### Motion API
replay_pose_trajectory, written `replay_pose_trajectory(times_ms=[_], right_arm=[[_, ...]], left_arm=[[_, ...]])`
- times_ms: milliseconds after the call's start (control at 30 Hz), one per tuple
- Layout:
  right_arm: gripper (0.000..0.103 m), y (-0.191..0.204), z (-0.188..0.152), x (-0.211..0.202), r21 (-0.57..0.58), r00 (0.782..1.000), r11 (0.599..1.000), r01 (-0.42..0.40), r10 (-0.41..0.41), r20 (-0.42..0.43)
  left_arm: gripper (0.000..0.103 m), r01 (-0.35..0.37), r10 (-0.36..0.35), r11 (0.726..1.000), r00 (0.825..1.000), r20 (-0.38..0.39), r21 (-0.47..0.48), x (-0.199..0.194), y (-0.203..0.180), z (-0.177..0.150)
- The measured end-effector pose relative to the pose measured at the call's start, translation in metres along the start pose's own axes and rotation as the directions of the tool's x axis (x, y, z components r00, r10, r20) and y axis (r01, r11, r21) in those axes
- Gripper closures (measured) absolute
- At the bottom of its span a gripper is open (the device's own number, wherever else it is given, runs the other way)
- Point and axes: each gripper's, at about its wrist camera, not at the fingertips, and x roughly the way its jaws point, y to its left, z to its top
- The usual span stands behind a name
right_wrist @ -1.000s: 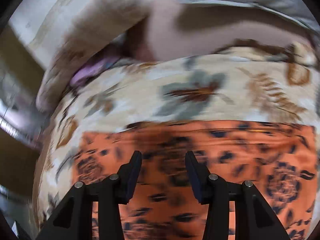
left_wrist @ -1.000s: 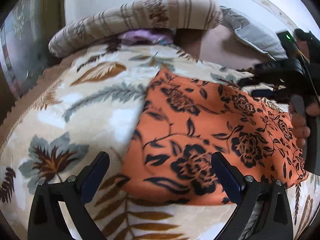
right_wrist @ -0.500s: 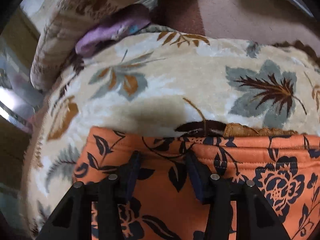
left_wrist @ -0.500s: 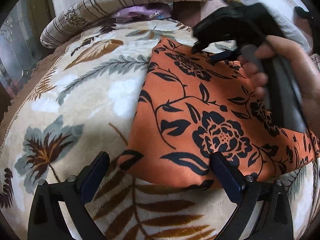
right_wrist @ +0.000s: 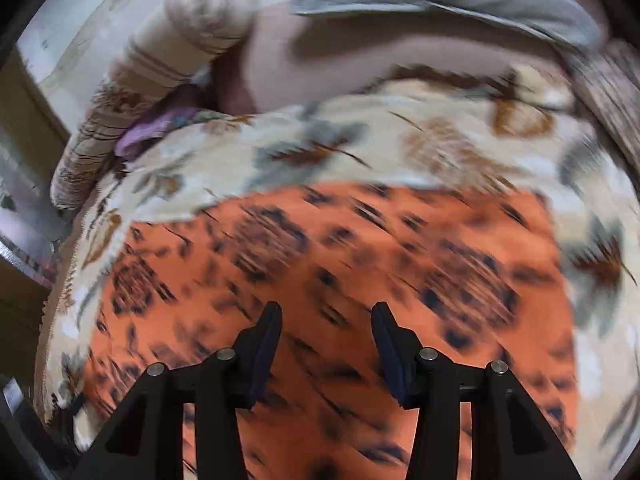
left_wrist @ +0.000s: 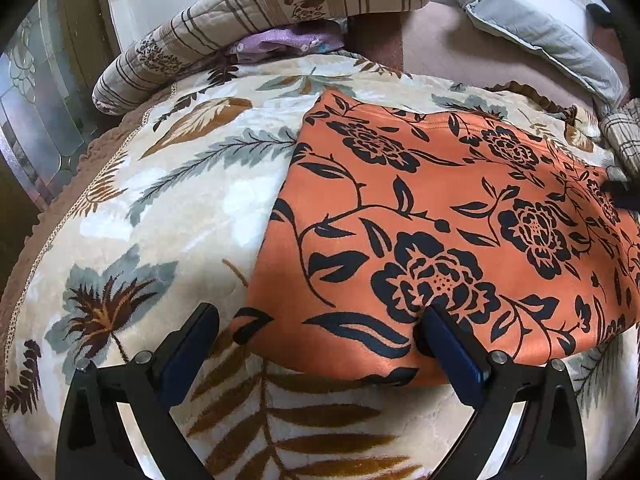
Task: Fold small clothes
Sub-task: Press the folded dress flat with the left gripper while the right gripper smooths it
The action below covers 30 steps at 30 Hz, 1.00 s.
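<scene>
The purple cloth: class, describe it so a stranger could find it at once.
Start at the leaf-patterned blanket covering the bed. At its far edge lies a long striped bolster. The purple cloth is tucked under that bolster, the only lilac item, with tiny flowers.

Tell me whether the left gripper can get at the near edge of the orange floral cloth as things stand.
Probably yes. The left gripper stands open right at the near edge of the orange cloth with black flowers, one finger already against it, and nothing lies between them on the leaf-patterned blanket.
</scene>
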Motion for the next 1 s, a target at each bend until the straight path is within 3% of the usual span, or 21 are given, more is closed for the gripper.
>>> replay_pose_trajectory(times_ms=[200,400,467,600,667,767,867,1000], right_arm=[[0.052,-0.049,-0.045,0.006,0.057,0.998,0.998,0.033,-0.029,-0.059],[0.052,-0.049,-0.058,-0.011,0.017,1.000,1.000,0.009,-0.009,-0.012],[0.052,-0.053,-0.065,-0.027,0.034,0.999,0.999,-0.027,0.026,0.040],[0.052,-0.079,-0.080,-0.043,0.140,0.991,0.986,-0.092,0.076,0.110],[0.052,-0.092,-0.084,-0.036,0.189,0.992,0.978,-0.093,0.076,0.097],[0.052,-0.105,-0.087,-0.015,0.267,0.994,0.957,-0.111,0.104,0.043],[0.052,-0.100,-0.084,-0.018,0.227,0.994,0.968,-0.103,0.095,0.045],[0.052,-0.110,-0.085,-0.029,0.291,0.982,0.939,-0.184,0.163,0.095]], left_arm=[[0.002,-0.026,0.026,1.000,1.000,0.006,-0.001,0.001,-0.007,0.000],[0.002,-0.073,0.072,0.997,0.996,0.044,0.017,-0.004,-0.013,-0.005],[0.002,-0.073,0.072,0.997,0.996,0.061,0.012,-0.011,-0.013,-0.005],[0.002,-0.055,0.055,0.998,0.983,0.175,-0.002,-0.045,-0.012,0.000],[0.002,-0.027,0.029,1.000,0.978,0.208,-0.010,-0.054,-0.012,0.003],[0.002,-0.003,0.006,1.000,0.990,0.140,-0.022,-0.034,-0.016,0.009],[0.002,-0.018,0.018,1.000,1.000,-0.021,-0.007,0.013,-0.024,0.008],[0.000,-0.023,0.023,1.000,1.000,0.011,-0.010,0.006,-0.024,0.008]])
